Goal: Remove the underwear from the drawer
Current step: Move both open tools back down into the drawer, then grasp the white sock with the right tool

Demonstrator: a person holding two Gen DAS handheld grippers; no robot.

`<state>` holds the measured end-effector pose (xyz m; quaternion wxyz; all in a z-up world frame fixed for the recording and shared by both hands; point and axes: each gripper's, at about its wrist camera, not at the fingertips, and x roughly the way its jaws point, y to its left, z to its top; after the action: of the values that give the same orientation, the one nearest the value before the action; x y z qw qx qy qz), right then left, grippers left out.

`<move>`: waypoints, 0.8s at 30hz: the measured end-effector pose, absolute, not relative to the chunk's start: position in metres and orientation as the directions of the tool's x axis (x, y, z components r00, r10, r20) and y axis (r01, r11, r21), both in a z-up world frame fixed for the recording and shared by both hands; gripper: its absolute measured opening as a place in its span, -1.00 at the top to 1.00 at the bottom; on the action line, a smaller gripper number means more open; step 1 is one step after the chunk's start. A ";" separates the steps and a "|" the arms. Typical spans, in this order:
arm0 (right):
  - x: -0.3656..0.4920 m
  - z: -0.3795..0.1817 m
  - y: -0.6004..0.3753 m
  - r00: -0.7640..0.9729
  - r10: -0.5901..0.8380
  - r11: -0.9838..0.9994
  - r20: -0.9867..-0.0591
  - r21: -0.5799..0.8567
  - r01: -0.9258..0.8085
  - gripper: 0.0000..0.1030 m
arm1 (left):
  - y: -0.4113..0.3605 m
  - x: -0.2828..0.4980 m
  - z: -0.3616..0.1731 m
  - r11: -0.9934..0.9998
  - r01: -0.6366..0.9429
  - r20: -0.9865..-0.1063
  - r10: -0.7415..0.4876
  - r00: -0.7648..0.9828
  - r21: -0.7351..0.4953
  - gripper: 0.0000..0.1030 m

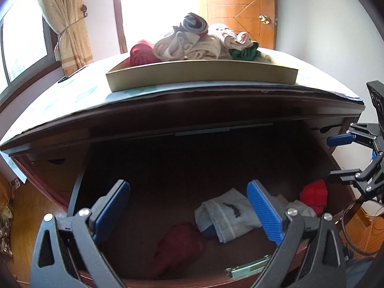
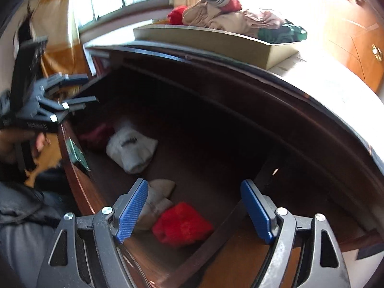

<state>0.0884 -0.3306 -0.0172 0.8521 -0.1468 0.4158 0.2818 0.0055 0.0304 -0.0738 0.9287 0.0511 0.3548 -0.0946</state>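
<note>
Blue pads sit closest in both wrist views. Left gripper (image 1: 188,211) hangs over the open drawer (image 1: 168,168) with its jaws wide apart and nothing between them. Right gripper (image 2: 194,211) is also spread wide and holds nothing — it points down at the right end of the drawer.

Inside the drawer lie rolled pieces of underwear. A bright red roll (image 2: 181,225) sits just under the right gripper, touching a pale beige roll (image 2: 156,199). Nearer the middle lies a grey-white roll (image 1: 224,216) with a dark mark on it. Beside that one, a dark red roll (image 1: 178,247) rests near the front wall of the drawer.

On the worktop (image 1: 72,93) above stands a flat tan tray (image 1: 201,76). It is heaped with more rolled clothes (image 1: 192,43) — red, cream, grey and green ones. Behind it are a bright window (image 1: 21,40), a tied curtain (image 1: 64,24) and a wooden door (image 1: 242,7).
</note>
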 end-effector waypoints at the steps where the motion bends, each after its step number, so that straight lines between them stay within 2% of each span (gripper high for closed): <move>1: 0.089 -0.017 -0.330 0.496 0.341 0.793 -0.799 -0.039 -0.608 -0.57 | 0.033 0.005 -0.074 0.978 0.209 -0.669 -0.137 0.731 0.028 -0.94; 8: 0.097 -0.018 -0.319 0.467 0.313 0.761 -0.827 -0.076 -0.644 -0.57 | 0.059 0.009 -0.074 0.991 0.135 -0.670 -0.094 0.737 0.009 -0.94; 24: 0.130 -0.043 -0.219 0.244 0.414 0.666 -0.877 0.109 -0.738 -0.57 | 0.085 0.012 -0.081 0.997 0.079 -0.687 -0.062 0.724 -0.007 -0.94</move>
<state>0.1296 -0.2190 -0.0433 0.7711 -0.1659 0.4883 0.3734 0.0121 0.0845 -0.0810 0.9284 0.0115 0.3694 -0.0380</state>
